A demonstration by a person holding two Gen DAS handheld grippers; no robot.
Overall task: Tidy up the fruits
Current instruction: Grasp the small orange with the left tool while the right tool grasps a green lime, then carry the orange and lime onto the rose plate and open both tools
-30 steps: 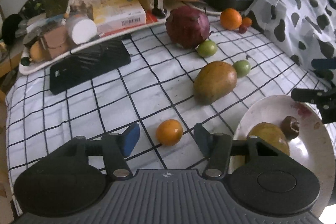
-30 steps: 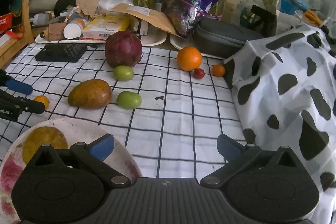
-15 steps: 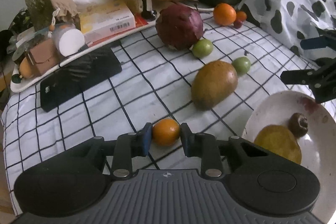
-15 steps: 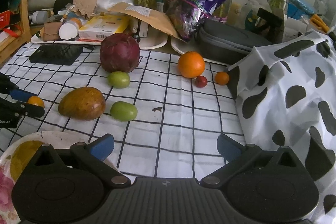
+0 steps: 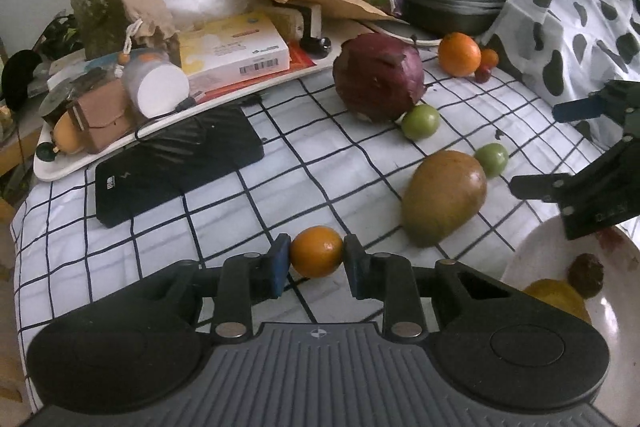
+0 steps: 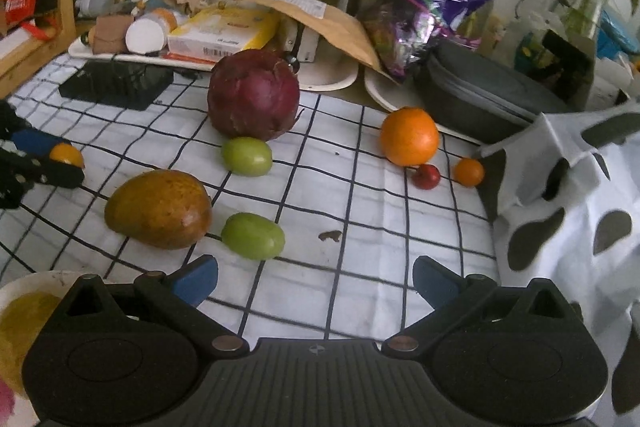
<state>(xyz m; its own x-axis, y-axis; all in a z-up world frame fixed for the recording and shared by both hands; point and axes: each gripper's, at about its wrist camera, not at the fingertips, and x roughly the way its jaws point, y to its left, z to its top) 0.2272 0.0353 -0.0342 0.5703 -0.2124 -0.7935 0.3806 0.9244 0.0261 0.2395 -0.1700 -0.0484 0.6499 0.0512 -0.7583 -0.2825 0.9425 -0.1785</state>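
My left gripper (image 5: pixel 316 259) is shut on a small orange fruit (image 5: pixel 316 251), just over the checked tablecloth (image 5: pixel 224 203); the same small orange fruit (image 6: pixel 67 155) shows at the left edge of the right wrist view. A mango (image 5: pixel 444 202) and two green fruits (image 5: pixel 421 121) (image 5: pixel 492 159) lie beyond it, with a dark red cabbage (image 5: pixel 379 83) behind. A white plate (image 5: pixel 624 303) at the right holds a yellow fruit and a small brown one. My right gripper (image 6: pixel 314 283) stands open and empty, near a green fruit (image 6: pixel 253 235) and the mango (image 6: pixel 159 209).
A large orange (image 6: pixel 409 135), a cherry tomato (image 6: pixel 426 176) and a tiny orange fruit (image 6: pixel 469 171) sit farther back. A black case (image 5: pixel 176 163) lies left. A cluttered white tray (image 5: pixel 120 147) and a grey pouch (image 6: pixel 488 99) line the back. Cow-print cloth (image 6: pixel 568 211) covers the right.
My left gripper's jaws closed from wide apart onto the small orange fruit. My right gripper slid forward over the cloth, closer to the mango and green fruits, leaving the plate mostly out of its view.
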